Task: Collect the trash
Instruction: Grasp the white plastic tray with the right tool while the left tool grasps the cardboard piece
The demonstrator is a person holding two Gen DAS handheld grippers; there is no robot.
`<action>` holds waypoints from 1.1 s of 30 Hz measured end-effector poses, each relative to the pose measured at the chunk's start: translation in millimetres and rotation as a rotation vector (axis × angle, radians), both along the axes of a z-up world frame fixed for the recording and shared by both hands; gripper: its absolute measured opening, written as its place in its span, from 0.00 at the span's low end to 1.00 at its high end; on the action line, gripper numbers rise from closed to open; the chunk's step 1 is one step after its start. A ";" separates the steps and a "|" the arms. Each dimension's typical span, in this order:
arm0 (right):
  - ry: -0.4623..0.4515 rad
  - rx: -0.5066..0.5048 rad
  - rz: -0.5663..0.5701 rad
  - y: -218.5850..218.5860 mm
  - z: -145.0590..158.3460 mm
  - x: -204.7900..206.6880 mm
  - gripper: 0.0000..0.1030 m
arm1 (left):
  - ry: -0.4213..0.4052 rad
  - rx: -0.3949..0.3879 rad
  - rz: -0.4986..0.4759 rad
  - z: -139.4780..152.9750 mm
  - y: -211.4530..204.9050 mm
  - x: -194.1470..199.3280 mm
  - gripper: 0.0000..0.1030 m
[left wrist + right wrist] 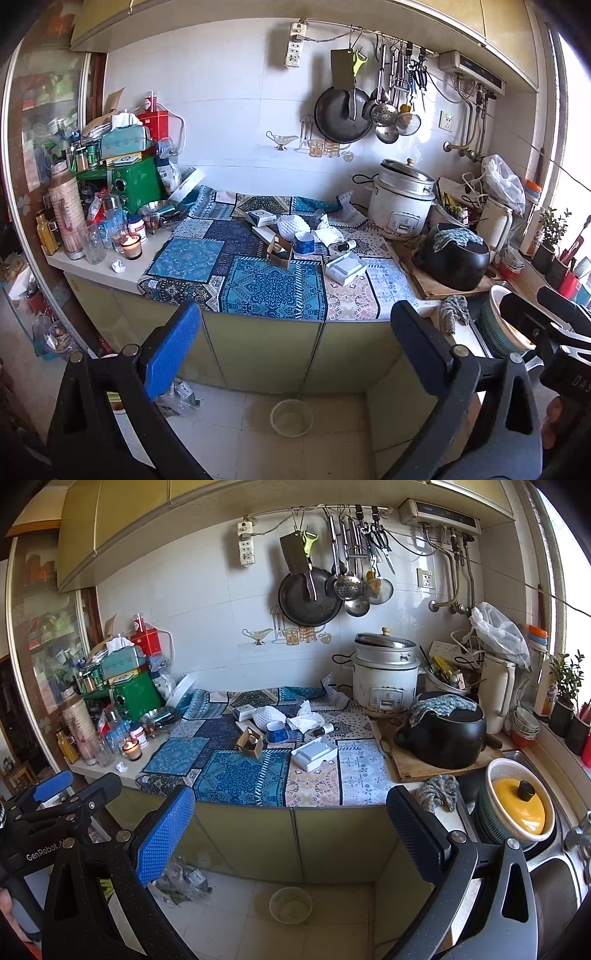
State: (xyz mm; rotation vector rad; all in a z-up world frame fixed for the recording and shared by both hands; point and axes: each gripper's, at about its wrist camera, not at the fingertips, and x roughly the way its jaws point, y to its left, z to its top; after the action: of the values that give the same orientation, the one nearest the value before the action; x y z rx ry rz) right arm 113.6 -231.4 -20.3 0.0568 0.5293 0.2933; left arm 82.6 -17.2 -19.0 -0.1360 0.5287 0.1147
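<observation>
Trash lies on the patterned cloth (273, 284) of the kitchen counter: crumpled white tissue (327, 232) (304, 720), white foam netting (293, 226) (269, 716), an open brown carton (280, 253) (251, 741), white boxes (345, 267) (314, 753), a blue paper cup (304, 242) (277, 732) and a paper ball (118, 266) (120, 766) by the candle. My left gripper (295, 350) and right gripper (291, 830) are both open and empty, held back from the counter front, above the floor.
A round bowl-like bin (291, 418) (290, 904) stands on the floor below. A plastic bag (184, 880) lies on the floor at left. A rice cooker (384, 675), black pot (443, 734) and sink (546, 871) are at right; bottles and a lit candle (131, 245) at left.
</observation>
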 end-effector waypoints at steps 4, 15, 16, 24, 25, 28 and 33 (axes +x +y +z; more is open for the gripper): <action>0.030 -0.009 -0.035 1.1 -10.8 29.7 1.00 | 0.019 -0.014 0.008 -10.8 13.0 38.4 1.00; 0.128 -0.009 -0.198 18.5 -42.7 144.2 1.00 | 0.111 -0.036 0.001 -51.8 74.6 199.4 0.97; 0.141 -0.017 -0.217 20.7 -45.8 157.9 1.00 | 0.130 -0.045 -0.007 -56.0 80.4 215.3 0.95; 0.316 -0.001 -0.274 39.8 -96.6 254.3 1.00 | 0.269 -0.051 -0.046 -108.5 119.3 333.0 0.90; 0.350 0.006 -0.270 42.9 -105.4 267.2 1.00 | 0.297 -0.050 -0.042 -117.3 122.4 345.7 0.90; 0.439 0.020 -0.268 51.0 -129.6 304.3 1.00 | 0.373 -0.097 -0.051 -141.8 134.0 378.7 0.90; 0.556 0.064 -0.269 60.4 -165.3 355.4 1.00 | 0.438 -0.147 -0.031 -170.1 145.9 413.0 0.88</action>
State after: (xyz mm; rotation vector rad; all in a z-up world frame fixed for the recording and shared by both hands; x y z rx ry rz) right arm 468.9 -171.0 -185.6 0.2744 1.0528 0.0249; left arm 495.6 128.7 -189.1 -0.2487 0.9762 0.0749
